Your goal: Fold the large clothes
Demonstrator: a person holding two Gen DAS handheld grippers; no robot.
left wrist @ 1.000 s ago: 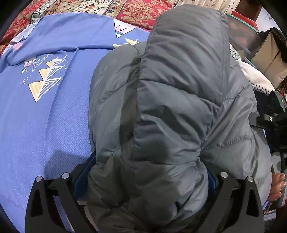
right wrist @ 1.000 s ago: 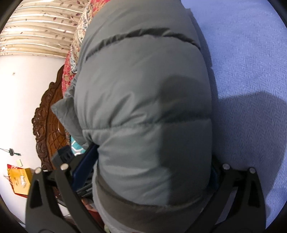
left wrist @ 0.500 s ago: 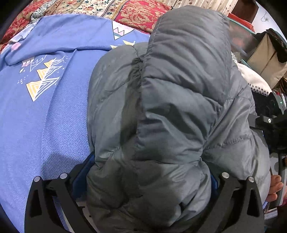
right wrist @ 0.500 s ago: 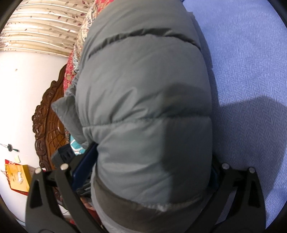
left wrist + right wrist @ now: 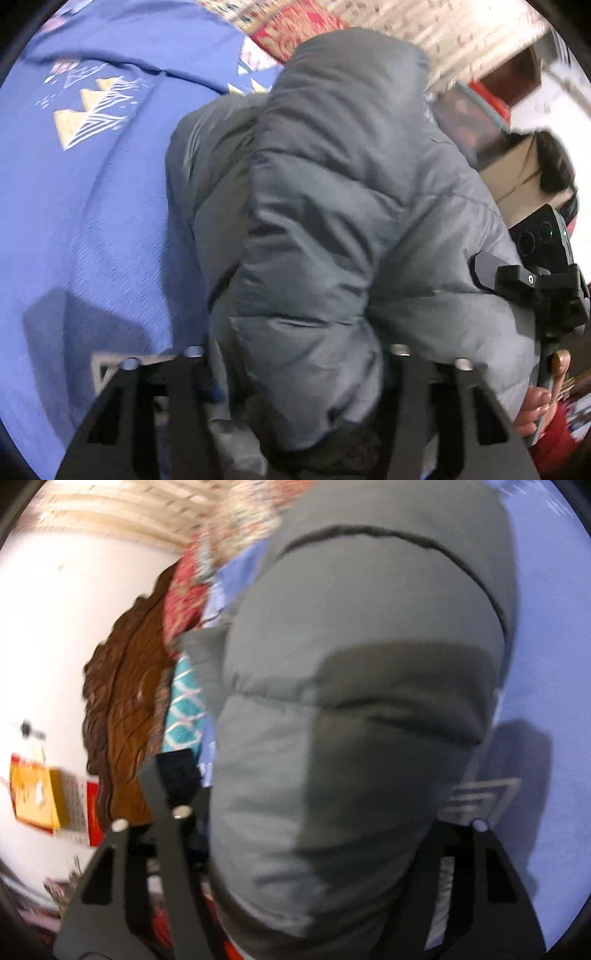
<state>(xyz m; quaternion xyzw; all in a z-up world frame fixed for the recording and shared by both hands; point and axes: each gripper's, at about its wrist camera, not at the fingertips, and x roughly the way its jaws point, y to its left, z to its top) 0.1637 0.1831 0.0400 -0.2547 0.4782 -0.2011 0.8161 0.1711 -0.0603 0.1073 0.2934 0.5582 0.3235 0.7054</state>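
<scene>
Blue bedspread [image 5: 92, 229] covers the bed. Grey puffer jacket [image 5: 332, 206] lies bunched on it, toward the near edge. Left tongs [image 5: 295, 387] closing, padded bulk between them. Right tongs [image 5: 325, 849] closing likewise on a thick roll of jacket. Advice: bite deep past the slippery shell, lift both ends level, keep layers stacked.

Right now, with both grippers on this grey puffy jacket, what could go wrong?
Both sets of jaws are closing around thick folds of the jacket. The slick padding could squeeze out of the left gripper or the right gripper, undoing the fold. The bundle hangs near the edge of the blue bedspread, so it might slide off.
</scene>
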